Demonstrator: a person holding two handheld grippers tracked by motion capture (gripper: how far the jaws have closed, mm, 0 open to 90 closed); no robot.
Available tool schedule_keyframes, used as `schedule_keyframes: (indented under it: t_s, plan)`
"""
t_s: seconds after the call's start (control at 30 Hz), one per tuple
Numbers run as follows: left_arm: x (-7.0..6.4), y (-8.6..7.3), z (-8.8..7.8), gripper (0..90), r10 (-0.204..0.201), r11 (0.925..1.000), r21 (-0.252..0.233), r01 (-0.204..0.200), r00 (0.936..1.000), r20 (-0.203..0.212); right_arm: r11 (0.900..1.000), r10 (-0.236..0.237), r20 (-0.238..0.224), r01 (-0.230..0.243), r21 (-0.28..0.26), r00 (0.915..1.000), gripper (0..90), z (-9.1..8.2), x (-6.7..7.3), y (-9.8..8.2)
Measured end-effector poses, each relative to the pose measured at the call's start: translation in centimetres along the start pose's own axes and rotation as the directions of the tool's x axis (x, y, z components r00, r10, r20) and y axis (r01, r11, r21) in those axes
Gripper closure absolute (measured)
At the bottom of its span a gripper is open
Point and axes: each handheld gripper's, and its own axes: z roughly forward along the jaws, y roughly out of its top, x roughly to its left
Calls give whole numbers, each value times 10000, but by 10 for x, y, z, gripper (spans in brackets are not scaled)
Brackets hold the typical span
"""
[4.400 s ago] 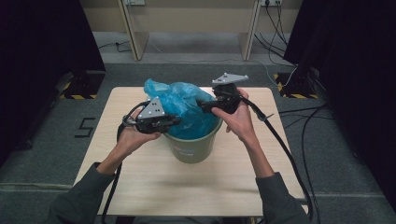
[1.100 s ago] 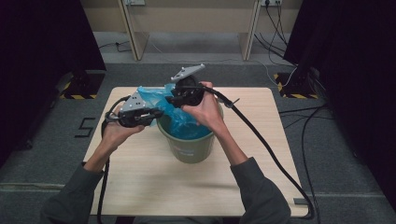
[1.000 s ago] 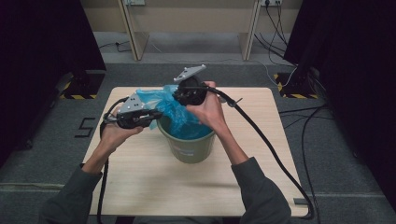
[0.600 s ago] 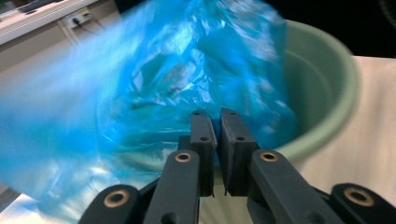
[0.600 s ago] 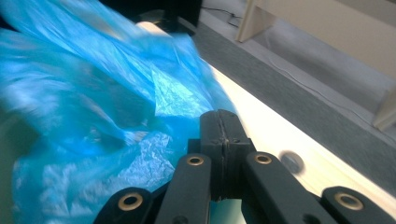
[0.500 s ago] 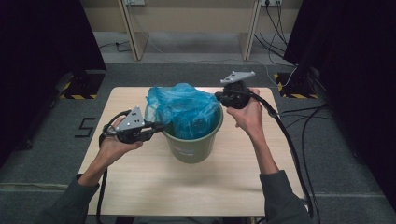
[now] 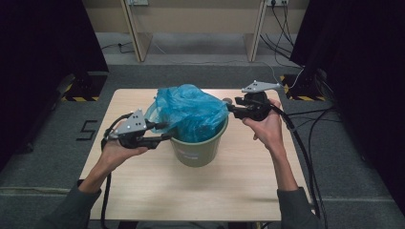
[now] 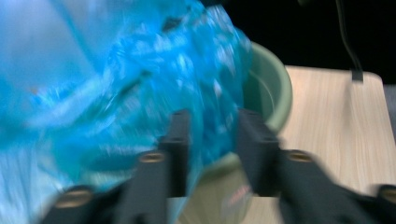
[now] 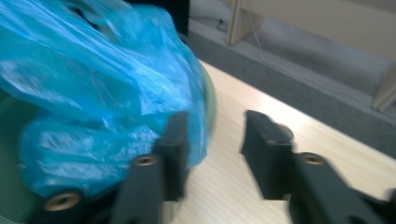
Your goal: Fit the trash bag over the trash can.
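A green bucket (image 7: 198,150) stands mid-table with a crumpled blue plastic bag (image 7: 191,109) heaped in and over its mouth. My left gripper (image 7: 165,132) sits at the bucket's left rim and my right gripper (image 7: 228,105) at its right rim, both pointing inward. Both pairs of jaws have just been opening. In the left gripper view the left gripper (image 8: 215,140) stands open, with loose bag film (image 8: 116,84) and the bucket rim (image 8: 275,93) in the gap. In the right gripper view the right gripper (image 9: 215,140) is open over bare table, the bag (image 9: 93,84) brushing its left jaw.
The light wooden table (image 7: 191,195) has free room in front of and beside the bucket. Cables trail from both grippers off the table's edges. Grey floor, table legs and dark curtains surround the table.
The right gripper swung from the bucket's left side over to its right rim, spreading the bag. Both grippers, shut on the bag a moment ago, now stand open and the bag has slumped.
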Motion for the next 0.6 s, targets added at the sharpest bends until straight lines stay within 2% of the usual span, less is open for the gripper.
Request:
schedule_keyframes:
  t_s: [0.03, 0.1, 0.17, 0.27, 0.33, 0.43, 0.6]
  plan:
    - [2, 4, 1, 523, -177, 9998, -20, 177, 9998, -54, 10000, 32, -48, -32, -60, 10000, 509, 0, 2, 3]
    - [7, 12, 4, 446, -435, 9990, 79, 435, 9990, -84, 9997, -197, -130, 195, -149, 9997, 491, -1, 8, 10]
    - [12, 17, 10, 385, -581, 9982, 146, 587, 9976, -379, 9994, -271, -229, 266, -238, 9994, 447, -1, 13, 16]
    - [16, 19, 24, 391, -599, 9971, 434, 620, 9970, -489, 9988, -308, -421, 292, -387, 9986, 416, 0, 19, 25]
    - [18, 18, 33, 476, -474, 9969, 612, 493, 9983, -325, 9984, -412, -467, 394, -399, 9981, 391, 1, 23, 29]
    - [15, 18, 42, 704, 16, 9977, 684, -11, 10000, -84, 9981, -428, -576, 402, -459, 9974, 367, 4, 29, 36]
    - [7, 20, 48, 810, 533, 9959, 727, -530, 9986, -24, 9959, -831, -584, 808, -399, 9948, 340, 18, 39, 52]
